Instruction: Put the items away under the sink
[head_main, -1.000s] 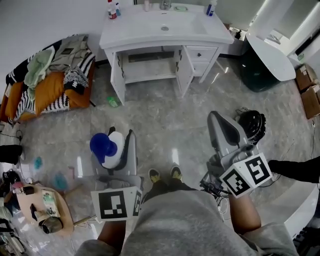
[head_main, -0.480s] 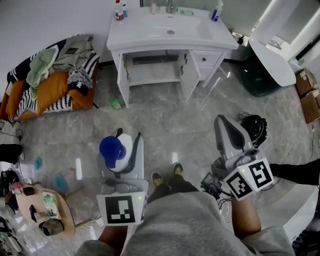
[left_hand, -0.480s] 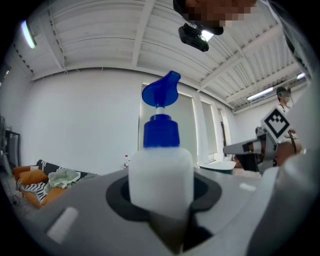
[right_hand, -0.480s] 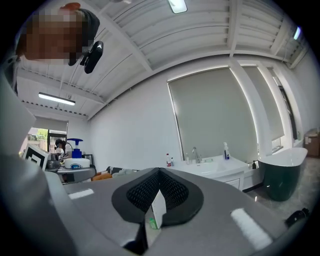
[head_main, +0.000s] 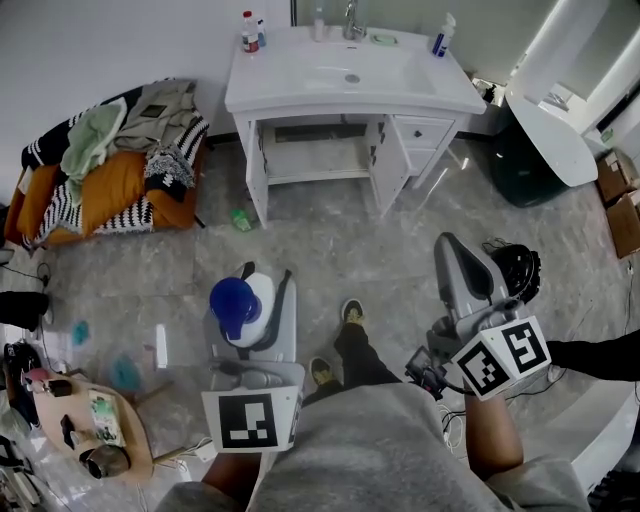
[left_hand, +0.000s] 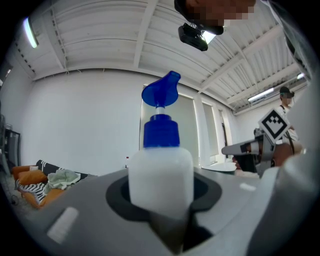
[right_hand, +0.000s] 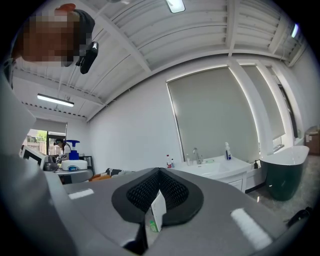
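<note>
My left gripper (head_main: 252, 283) is shut on a white bottle with a blue pump cap (head_main: 238, 299), held upright over the floor at lower left. From the left gripper view the bottle (left_hand: 161, 172) stands wedged between the jaws of that gripper (left_hand: 162, 210). My right gripper (head_main: 452, 252), lower right, is shut on a thin white and green packet (right_hand: 155, 214) that shows only in the right gripper view. Ahead stands the white sink cabinet (head_main: 352, 88) with both doors open and a bare shelf (head_main: 318, 160) inside. A small green item (head_main: 240, 220) lies on the floor before it.
Bottles (head_main: 250, 30) stand on the sink top. Clothes and cushions (head_main: 110, 160) are heaped at left. A dark green bin (head_main: 522, 160) and white tub (head_main: 548, 112) stand at right. A black round object (head_main: 512, 252) lies beside my right gripper. A small cluttered table (head_main: 95, 425) is at lower left.
The person has stepped forward, one foot leading. The sink cabinet has slid lower and rightward in the head view. Both grippers keep their hold.
</note>
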